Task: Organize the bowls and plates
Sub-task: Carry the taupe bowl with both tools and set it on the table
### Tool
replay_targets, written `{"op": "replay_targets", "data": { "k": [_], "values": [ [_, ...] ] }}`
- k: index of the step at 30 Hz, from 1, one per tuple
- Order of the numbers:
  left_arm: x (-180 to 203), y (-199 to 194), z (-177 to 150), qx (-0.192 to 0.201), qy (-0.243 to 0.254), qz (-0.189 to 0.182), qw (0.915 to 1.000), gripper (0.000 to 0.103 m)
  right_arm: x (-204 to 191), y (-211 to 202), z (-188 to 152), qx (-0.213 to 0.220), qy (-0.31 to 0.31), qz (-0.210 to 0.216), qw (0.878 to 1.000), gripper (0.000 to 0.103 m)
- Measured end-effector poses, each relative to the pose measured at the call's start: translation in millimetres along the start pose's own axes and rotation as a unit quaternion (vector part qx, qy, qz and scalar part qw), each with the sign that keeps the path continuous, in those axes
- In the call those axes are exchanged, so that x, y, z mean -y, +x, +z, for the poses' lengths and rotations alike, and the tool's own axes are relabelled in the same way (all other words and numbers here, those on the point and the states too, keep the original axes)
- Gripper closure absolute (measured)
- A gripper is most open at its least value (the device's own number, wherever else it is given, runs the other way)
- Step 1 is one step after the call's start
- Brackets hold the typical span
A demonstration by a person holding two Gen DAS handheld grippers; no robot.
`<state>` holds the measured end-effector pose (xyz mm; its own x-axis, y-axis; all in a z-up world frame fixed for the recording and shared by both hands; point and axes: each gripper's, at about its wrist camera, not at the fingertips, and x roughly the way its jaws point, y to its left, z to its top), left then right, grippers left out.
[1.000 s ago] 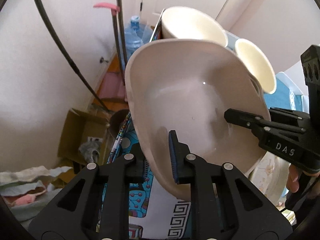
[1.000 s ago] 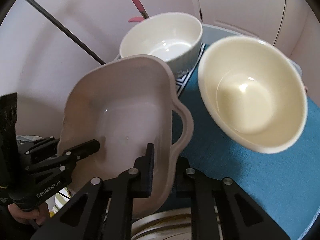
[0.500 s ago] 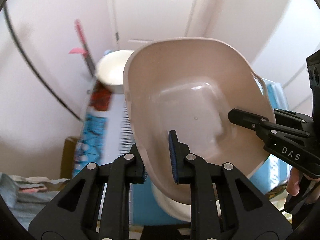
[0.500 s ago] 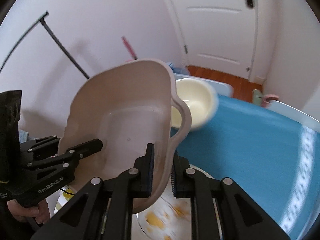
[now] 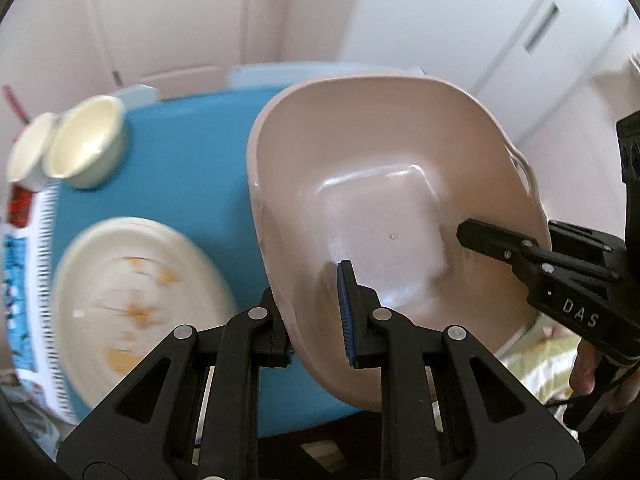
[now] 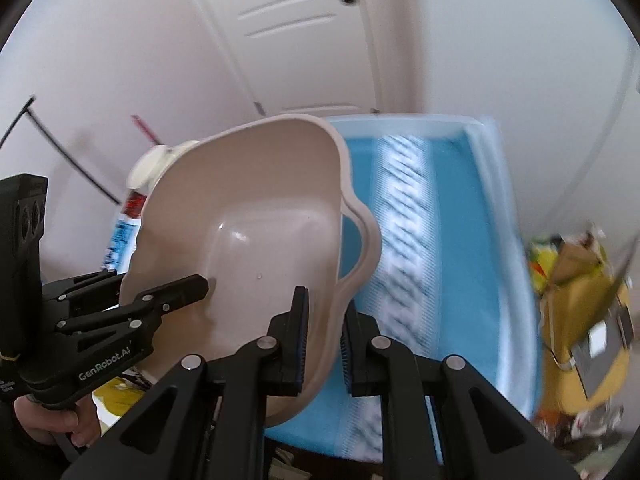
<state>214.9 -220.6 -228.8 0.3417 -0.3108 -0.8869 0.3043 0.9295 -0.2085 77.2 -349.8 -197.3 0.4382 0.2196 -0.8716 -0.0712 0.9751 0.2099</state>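
1. The left gripper [image 5: 318, 314] is clamped on the near wall of a beige basin [image 5: 384, 216]: one blue pad sits inside the basin, the other presses the outside of the wall.
2. The right gripper [image 6: 323, 336] is clamped on the opposite wall of the same basin [image 6: 256, 240], just below its looped handle [image 6: 362, 240], again with one pad inside and one outside.
3. The basin hangs tilted between the two grippers, clear of the table, its hollow facing both cameras. It is empty apart from a small speck on its floor.
4. In the left view the right gripper [image 5: 472, 236] reaches in from the right edge, with fingers of a hand [image 5: 588, 372] behind it.
5. Below and left of the basin a blue cloth [image 5: 180, 184] covers the table.
6. On the cloth lies a cream plate [image 5: 132, 292] with orange marks, blurred.
7. Farther off, near the table's far left edge, two cream bowls [image 5: 86, 144] stand side by side, touching or nearly so.
8. A white door [image 6: 296, 32] stands behind the table.
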Motion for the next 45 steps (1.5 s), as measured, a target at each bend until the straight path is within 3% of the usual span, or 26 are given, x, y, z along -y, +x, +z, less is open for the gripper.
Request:
{"op": "replay_targets", "data": {
  "k": [6, 10, 24, 26, 27, 28, 30, 31, 32, 34, 43, 45],
  "values": [
    [31.4, 49.0, -6.7, -0.029, 0.027, -0.005, 0.9992, 0.087, 45.5, 20.8, -29.6, -0.018, 0.031, -0.013, 0.999, 0.09],
    [30.9, 72.6, -9.9, -0.034, 0.035, 0.002, 0.9988, 0.087, 52.1, 56.1, -20.7, -0.022, 0.035, -0.014, 0.999, 0.09],
    [50.2, 98.6, -7.6, -0.055, 0.065, 0.032, 0.9959, 0.086, 69.5, 69.2, -23.7, -0.034, 0.042, 0.004, 0.999, 0.09],
    [52.9, 100.8, -7.2, -0.06, 0.073, 0.042, 0.9946, 0.079, 69.7, 69.7, -23.2, -0.036, 0.045, 0.008, 0.998, 0.09],
    [53.9, 101.2, -7.5, -0.061, 0.076, 0.044, 0.9943, 0.068, 70.5, 70.1, -22.7, -0.037, 0.047, 0.014, 0.998, 0.09],
    [54.8, 101.5, -7.4, -0.06, 0.078, 0.044, 0.9941, 0.049, 70.8, 70.2, -22.8, -0.037, 0.048, 0.014, 0.998, 0.089],
    [55.3, 99.3, -7.1, -0.053, 0.079, 0.042, 0.9946, 0.028, 72.0, 70.4, -22.8, -0.035, 0.051, 0.016, 0.998, 0.078],
    [55.4, 97.1, -6.7, -0.047, 0.078, 0.04, 0.995, 0.027, 73.5, 70.2, -22.9, -0.033, 0.056, 0.019, 0.998, 0.072],
    [55.8, 96.8, -5.9, -0.046, 0.08, 0.039, 0.995, 0.027, 74.7, 70.1, -22.8, -0.031, 0.059, 0.024, 0.997, 0.059],
    [56.6, 96.3, -5.7, -0.046, 0.085, 0.044, 0.9944, 0.027, 76.3, 68.7, -22.7, -0.028, 0.064, 0.027, 0.997, 0.051],
    [57.5, 73.9, -4.2, -0.032, 0.09, 0.042, 0.9945, 0.027, 77.8, 48.9, -17.7, -0.001, 0.072, 0.016, 0.997, 0.051],
    [56.8, 66.0, -0.8, -0.025, 0.092, 0.049, 0.9942, 0.027, 77.4, 39.6, -15.3, 0.011, 0.072, 0.007, 0.997, 0.046]
  ]
}}
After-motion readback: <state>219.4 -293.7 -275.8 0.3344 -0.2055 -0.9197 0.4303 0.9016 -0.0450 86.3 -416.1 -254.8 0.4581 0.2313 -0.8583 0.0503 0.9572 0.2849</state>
